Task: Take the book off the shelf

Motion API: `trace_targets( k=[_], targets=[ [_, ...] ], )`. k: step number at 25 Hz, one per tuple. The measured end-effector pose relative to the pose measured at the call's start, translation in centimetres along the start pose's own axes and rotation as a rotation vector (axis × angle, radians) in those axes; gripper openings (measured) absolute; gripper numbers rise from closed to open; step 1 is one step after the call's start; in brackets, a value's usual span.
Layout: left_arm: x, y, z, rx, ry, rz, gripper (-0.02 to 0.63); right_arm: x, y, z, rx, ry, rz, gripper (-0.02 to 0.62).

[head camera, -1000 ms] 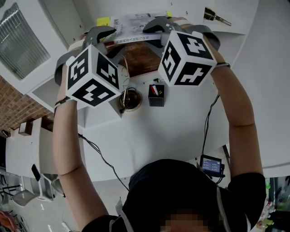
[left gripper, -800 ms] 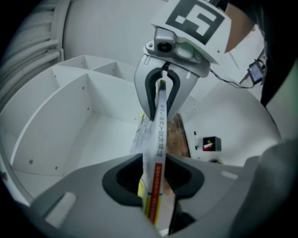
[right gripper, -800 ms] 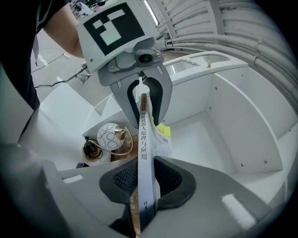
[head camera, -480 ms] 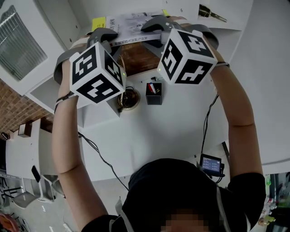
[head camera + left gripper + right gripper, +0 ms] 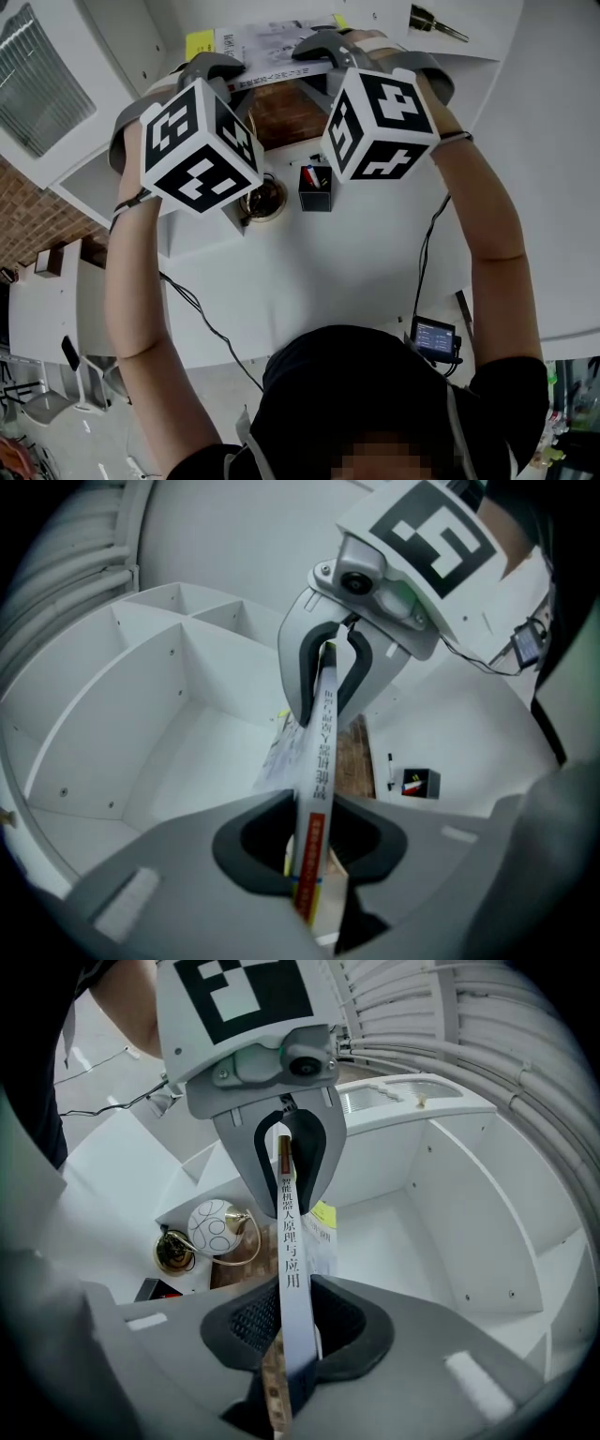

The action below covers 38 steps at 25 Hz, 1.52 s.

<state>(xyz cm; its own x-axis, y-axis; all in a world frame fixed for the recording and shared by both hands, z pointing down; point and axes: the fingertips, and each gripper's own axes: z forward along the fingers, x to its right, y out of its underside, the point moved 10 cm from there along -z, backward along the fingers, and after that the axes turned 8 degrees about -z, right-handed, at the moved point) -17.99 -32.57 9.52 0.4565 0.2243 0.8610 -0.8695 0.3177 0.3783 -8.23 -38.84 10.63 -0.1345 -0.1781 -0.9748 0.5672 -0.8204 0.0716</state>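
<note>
White worktop (image 5: 309, 272) near; white compartmented shelf (image 5: 141, 696) far; brick wall (image 5: 37, 220) left; grey floor (image 5: 94, 422) below.

Arms (image 5: 127, 281) up, L gripper (image 5: 219, 67), R gripper (image 5: 319, 47), fingers just closed tighter on book (image 5: 272, 42)

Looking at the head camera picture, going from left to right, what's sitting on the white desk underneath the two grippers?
brass ornament → black box with pens → small screen at the desk's near edge
</note>
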Motion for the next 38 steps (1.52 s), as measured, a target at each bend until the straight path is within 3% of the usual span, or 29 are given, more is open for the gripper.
trace_targets(
  k=[8,27,38],
  targets=[
    [1.4,-0.4,-1.4,-0.014,-0.022,0.008,0.085,-0.7,-0.5,-1.5,0.008,-0.006,-0.008,0.074],
    [4.5,0.3,-3.9,0.027,-0.113,0.093,0.081,-3.6,-2.6,-4.0,-0.049,0.076,0.010,0.072],
    [5.0,0.0,-5.9,0.062,-0.145,0.091,0.078,-3.6,-3.8,-5.9,-0.075,0.117,-0.025,0.069]
  ],
)
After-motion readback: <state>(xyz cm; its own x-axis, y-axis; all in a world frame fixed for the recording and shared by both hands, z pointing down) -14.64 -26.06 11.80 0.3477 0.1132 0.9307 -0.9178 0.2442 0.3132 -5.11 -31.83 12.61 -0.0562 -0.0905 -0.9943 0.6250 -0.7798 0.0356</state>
